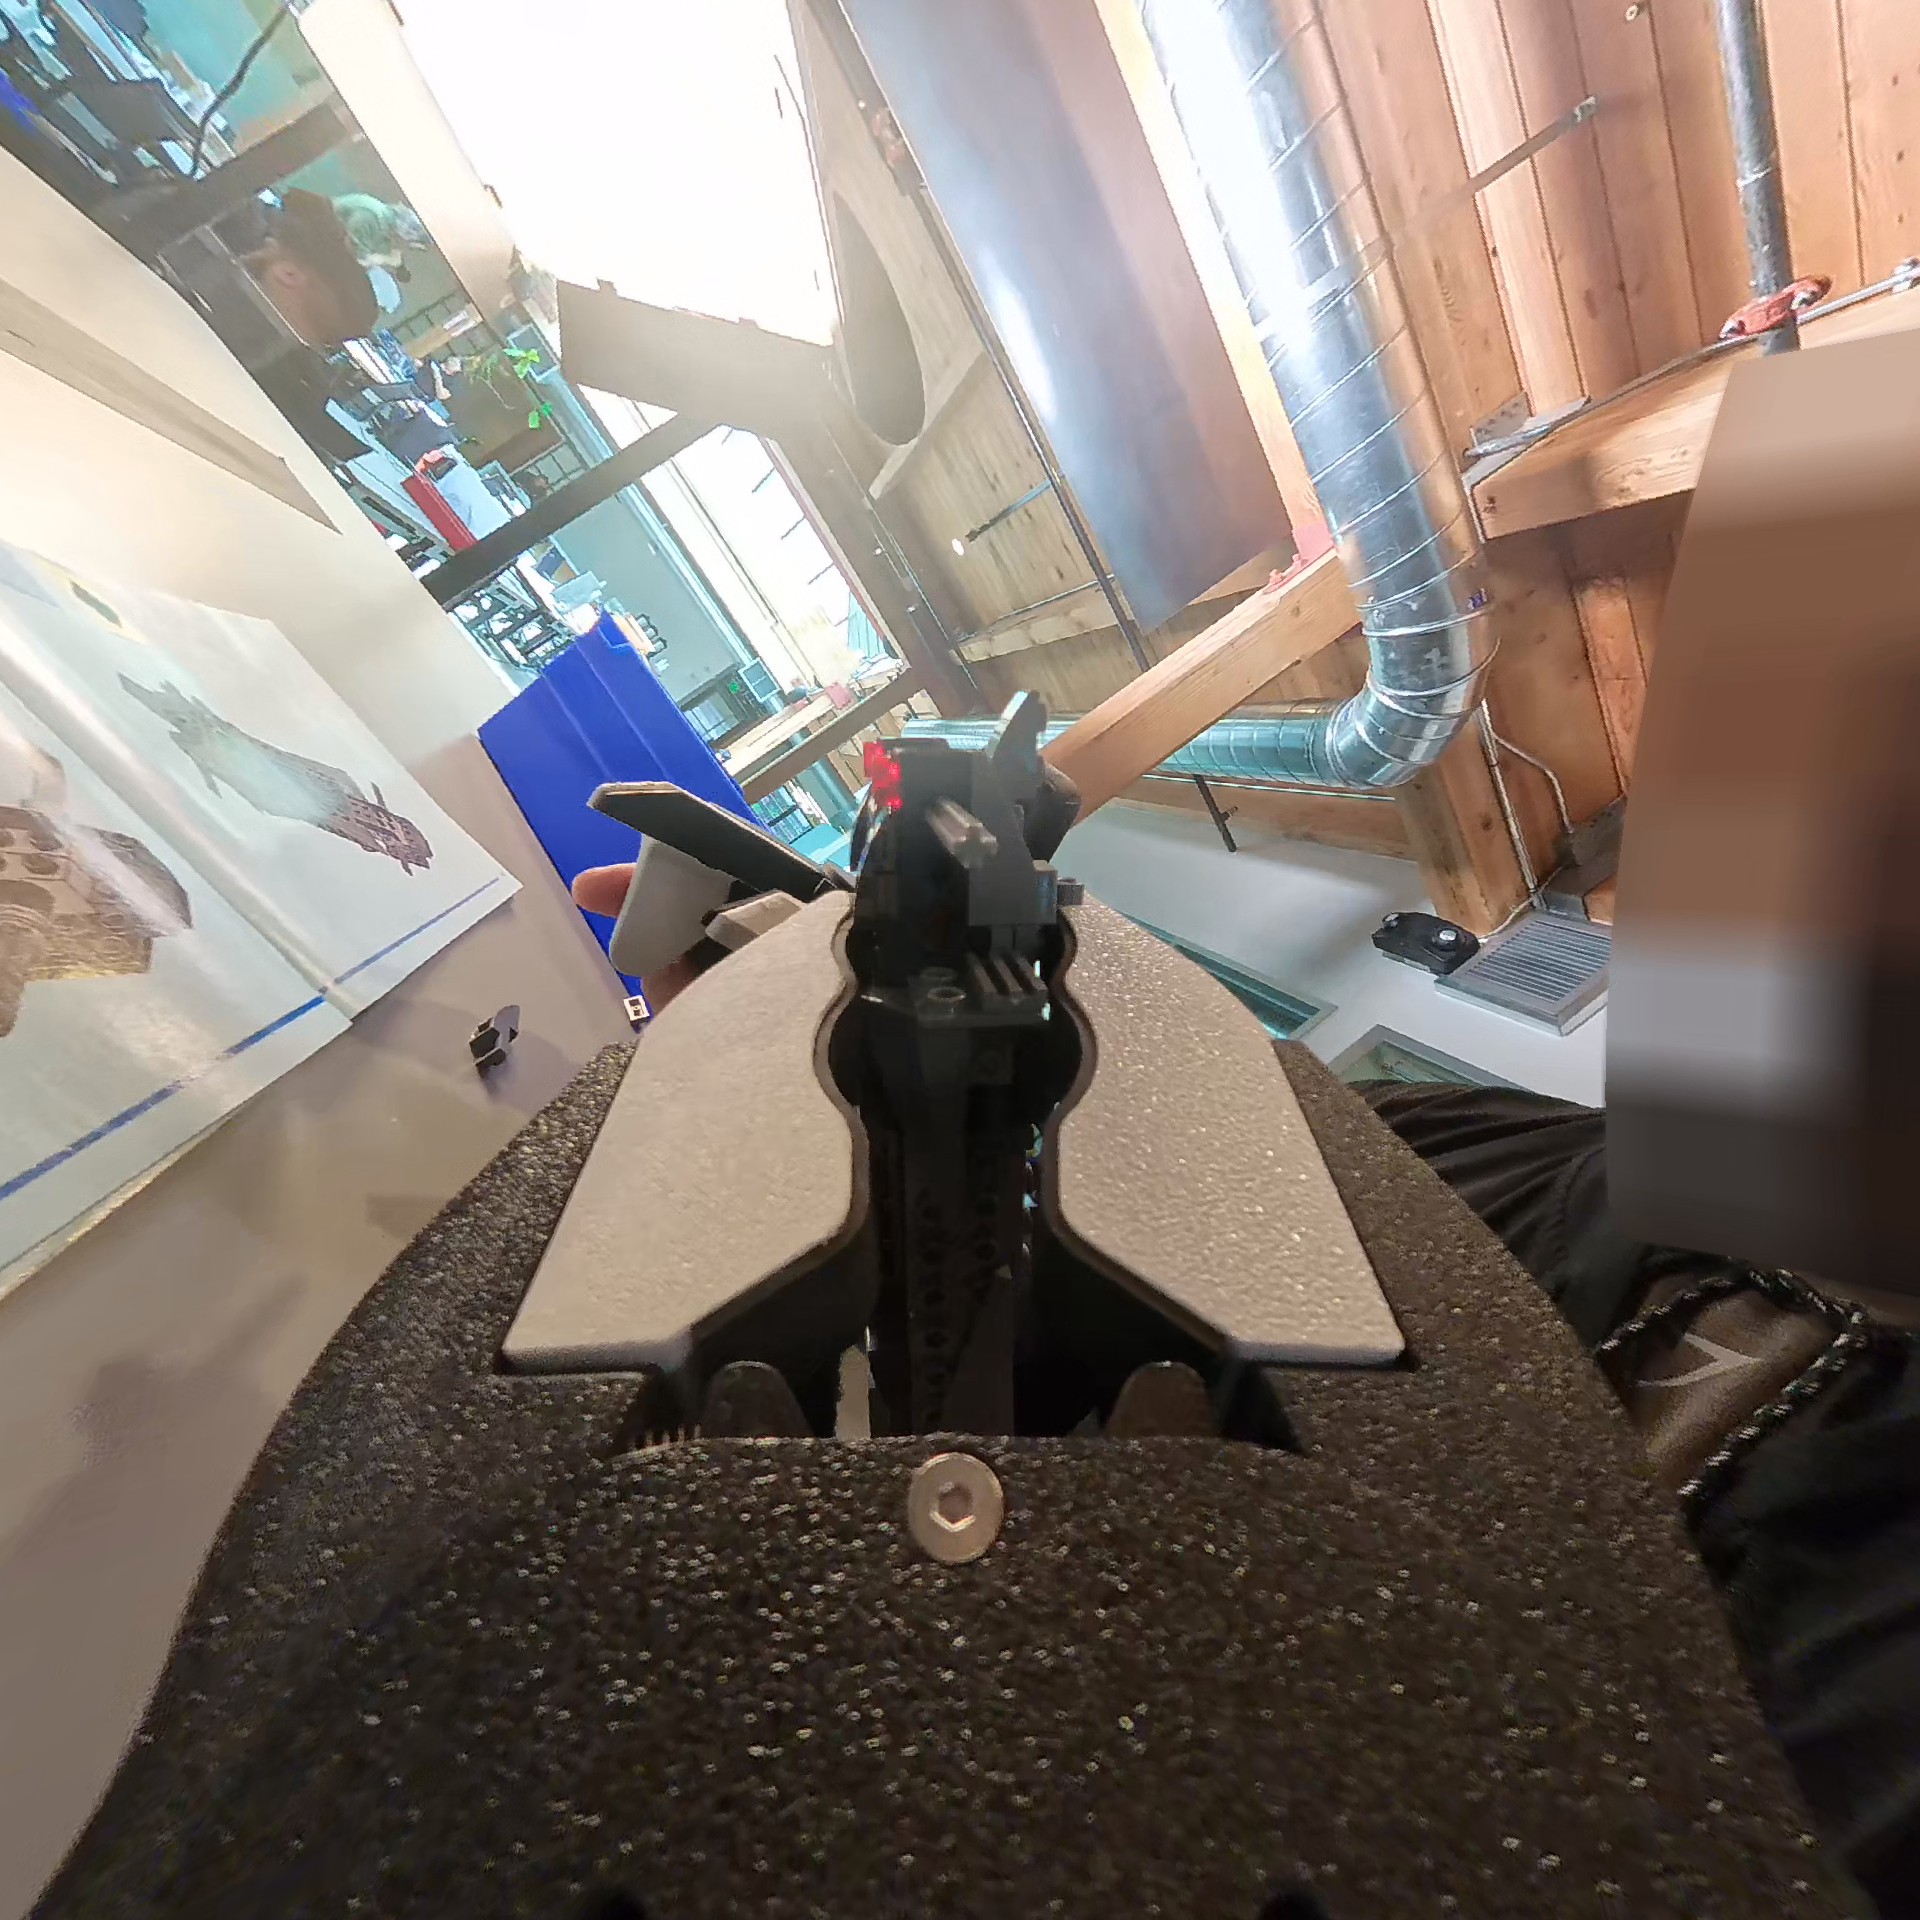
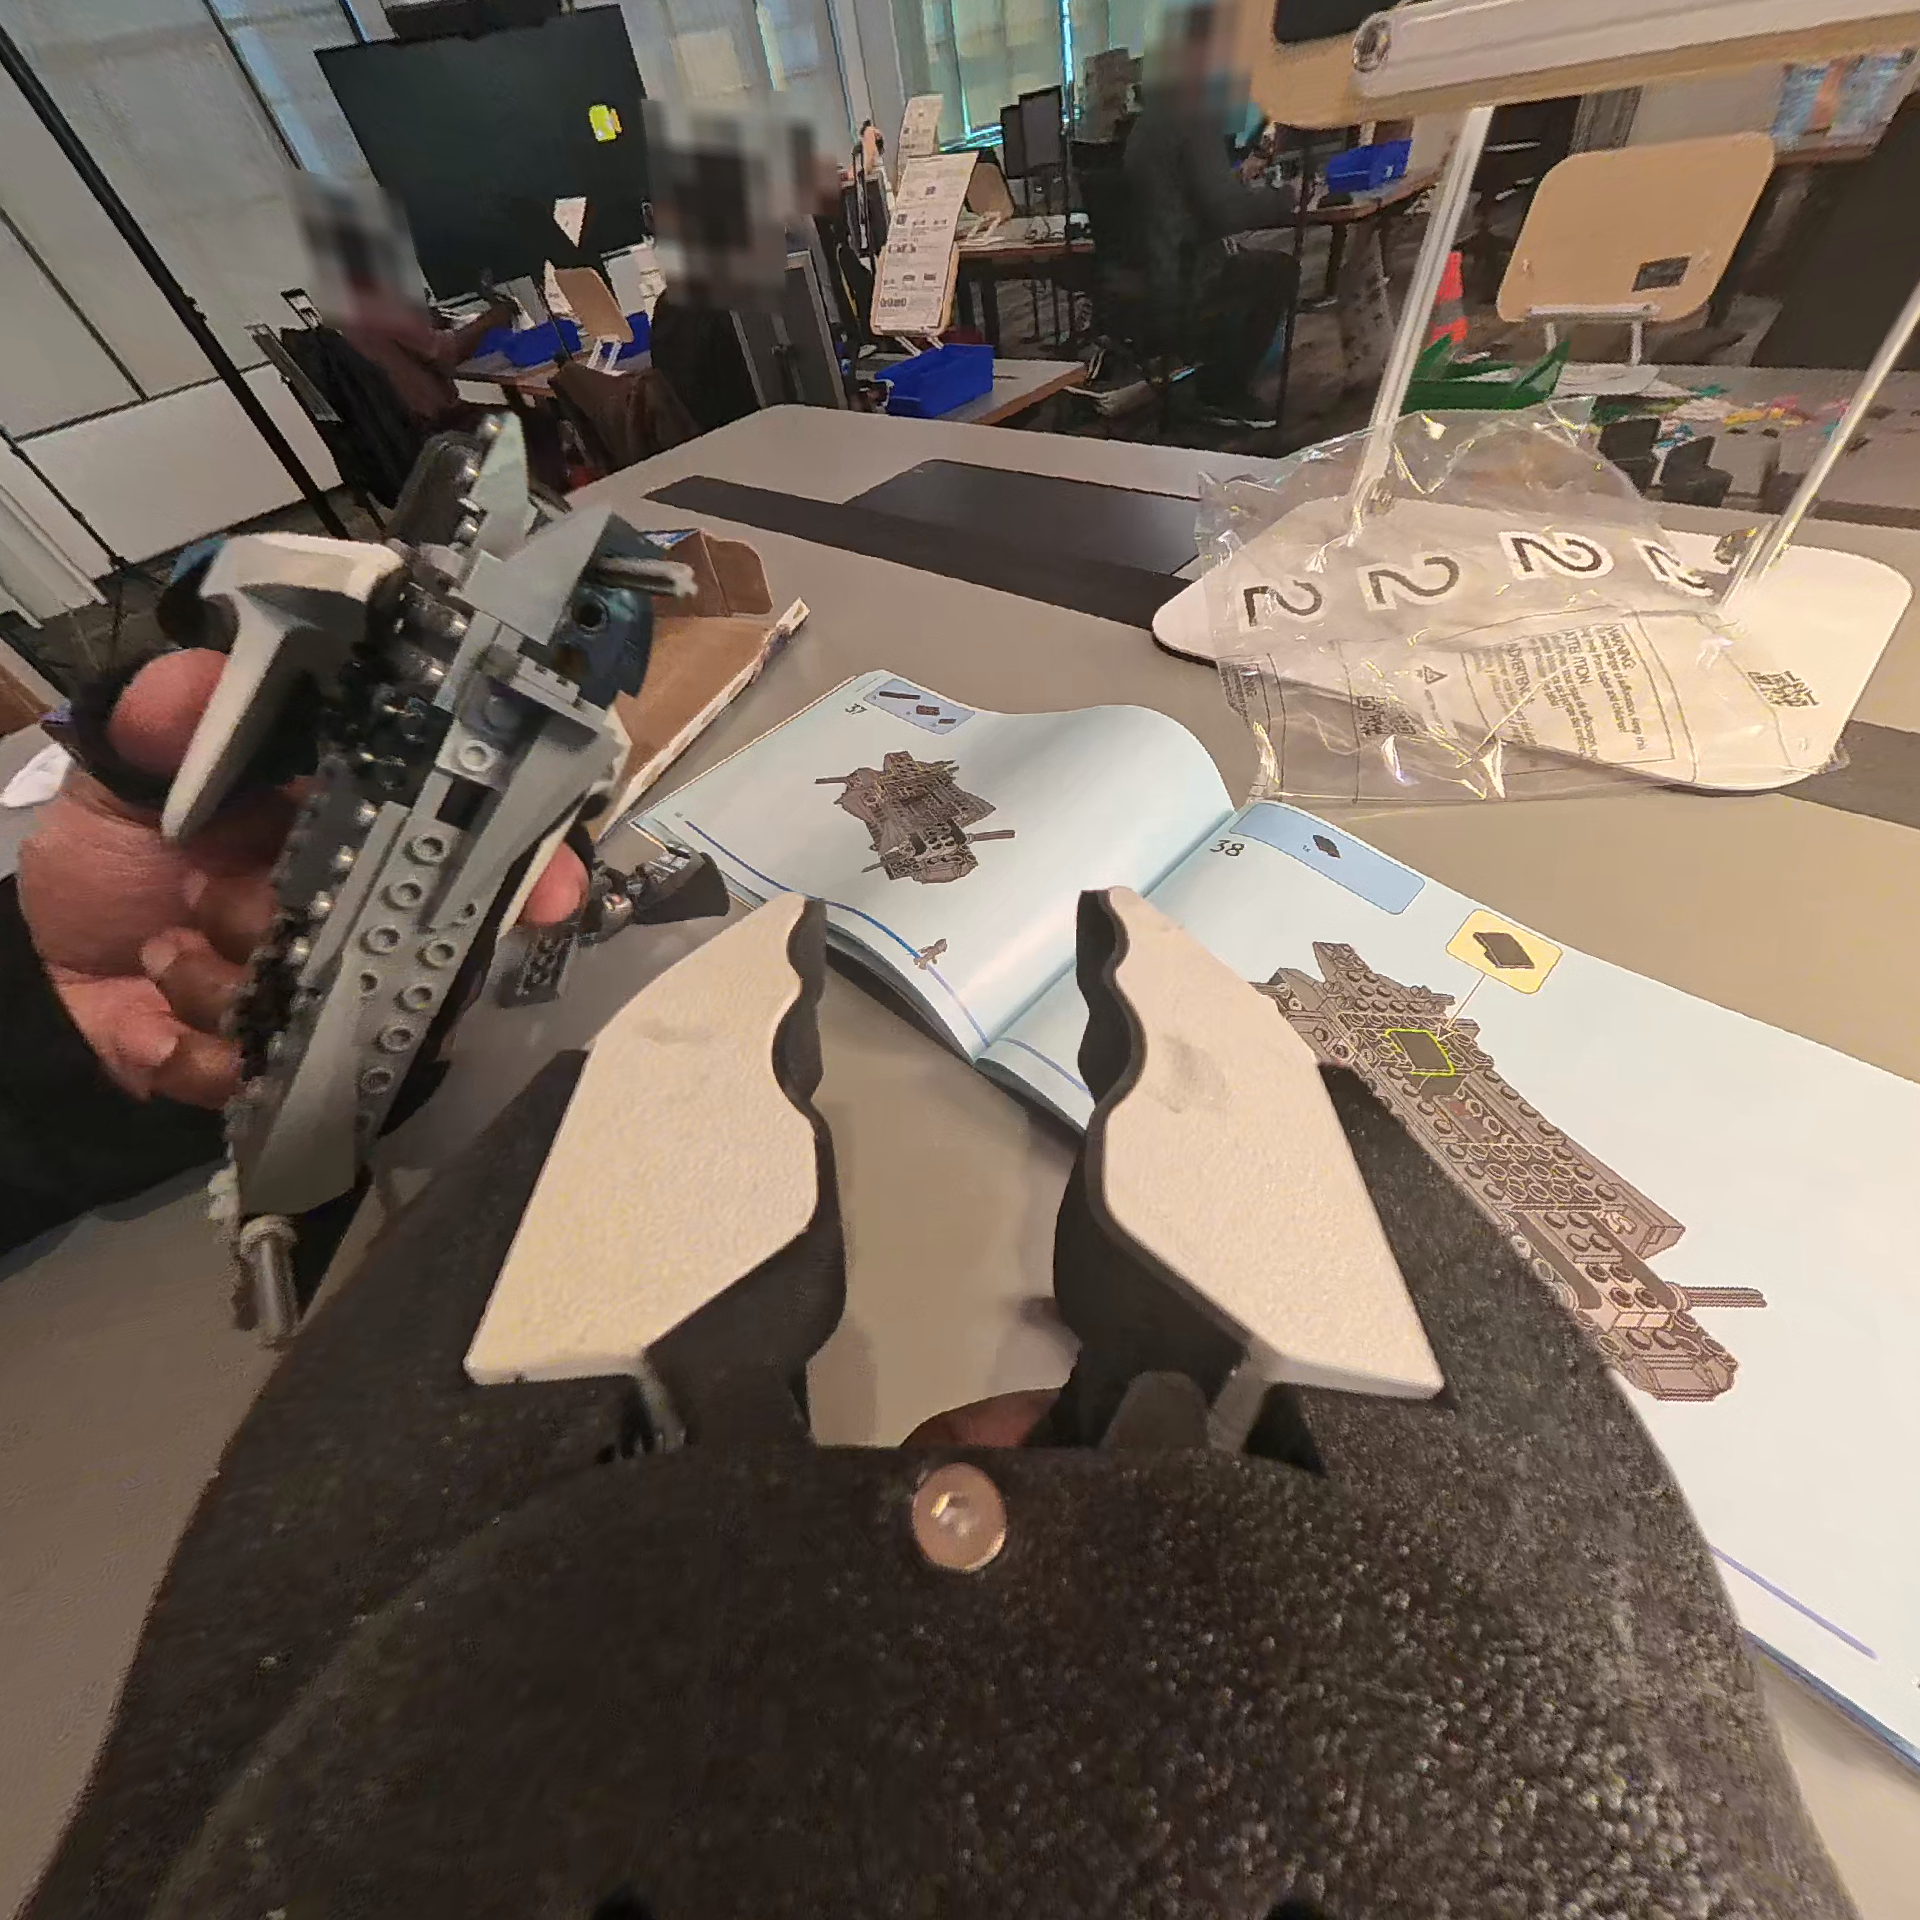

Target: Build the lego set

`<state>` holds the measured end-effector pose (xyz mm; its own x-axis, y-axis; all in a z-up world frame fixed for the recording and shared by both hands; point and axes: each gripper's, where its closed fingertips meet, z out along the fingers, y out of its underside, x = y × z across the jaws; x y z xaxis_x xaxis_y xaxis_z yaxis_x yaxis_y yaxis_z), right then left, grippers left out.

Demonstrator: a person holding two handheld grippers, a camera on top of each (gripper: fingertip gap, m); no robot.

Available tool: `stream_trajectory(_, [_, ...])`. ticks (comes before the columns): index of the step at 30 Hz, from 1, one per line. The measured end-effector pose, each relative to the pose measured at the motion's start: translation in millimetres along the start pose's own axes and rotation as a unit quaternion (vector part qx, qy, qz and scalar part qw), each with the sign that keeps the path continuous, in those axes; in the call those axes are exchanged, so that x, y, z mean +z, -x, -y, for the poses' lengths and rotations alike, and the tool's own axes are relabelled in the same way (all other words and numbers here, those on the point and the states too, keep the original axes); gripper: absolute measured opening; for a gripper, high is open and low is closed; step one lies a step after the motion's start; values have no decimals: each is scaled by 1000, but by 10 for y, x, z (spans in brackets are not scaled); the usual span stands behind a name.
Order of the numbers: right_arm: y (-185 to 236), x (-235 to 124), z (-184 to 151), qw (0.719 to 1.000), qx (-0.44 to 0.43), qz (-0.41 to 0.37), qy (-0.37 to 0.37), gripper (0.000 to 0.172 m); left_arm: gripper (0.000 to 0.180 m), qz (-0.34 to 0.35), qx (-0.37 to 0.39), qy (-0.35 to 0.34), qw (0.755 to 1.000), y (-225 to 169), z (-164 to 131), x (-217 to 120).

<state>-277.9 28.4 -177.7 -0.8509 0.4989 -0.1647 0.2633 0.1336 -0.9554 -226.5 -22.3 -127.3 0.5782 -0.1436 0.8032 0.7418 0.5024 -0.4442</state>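
In the left wrist view we see the left gripper (image 1: 951,997) lifted and tilted up toward the wooden ceiling and the silver duct (image 1: 1340,436). Its jaws are clamped on a dark grey brick model (image 1: 951,904), which runs down between the two grey fingers (image 1: 727,1101) with both inner edges pressed against its sides. A small red piece (image 1: 881,769) sits near the model's top. To the left, the right gripper (image 1: 665,883) shows as a pale finger with a fingertip of a hand behind it. On the grey table (image 1: 208,1299) lie an open instruction booklet (image 1: 208,831), a small black brick (image 1: 494,1037) just beside it, and a blue bin (image 1: 592,717) farther off.

In the right wrist view, the right gripper (image 2: 945,935) hangs over the table (image 2: 1039,468) with its jaws spread and nothing between them; the open booklet (image 2: 1091,810) lies under and beyond its tips. At the left, a hand (image 2: 114,914) works the other gripper, whose pale finger (image 2: 249,675) presses against the grey model (image 2: 416,852), held up off the table. A few loose dark bricks (image 2: 540,966) lie under it. Farther right, a clear plastic bag (image 2: 1455,644) rests on a white stand base (image 2: 1849,623).
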Motion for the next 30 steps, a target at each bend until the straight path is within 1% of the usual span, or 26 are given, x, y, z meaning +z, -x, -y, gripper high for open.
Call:
stream_trajectory(5, [12, -10, 13, 1000, -6, -2, -5, 47, 31, 3, 18, -2, 1000, -52, 39, -47])
stream_trajectory(11, [115, 12, -12, 999, -41, 11, 6, 47, 31, 31, 52, -1, 998, -53, 126, -144])
stream_trajectory(20, [276, 71, -91, 991, -128, 13, 33, 48, 31, 24, 65, -29, 997, -189, 338, -341])
stream_trajectory(22, [290, 98, -100, 988, -152, 3, 36, 50, 31, -4, 61, -31, 998, -275, 355, -357])
stream_trajectory(24, [327, 131, -107, 984, -177, -4, 37, 50, 33, -56, 58, -31, 996, -432, 354, -372])
stream_trajectory(25, [348, 154, -113, 981, -187, -8, 39, 50, 31, -86, 58, -28, 994, -521, 342, -379])
stream_trajectory(30, [399, 223, -152, 972, -228, -32, 50, 49, 31, -202, 84, -8, 976, -903, 229, -429])
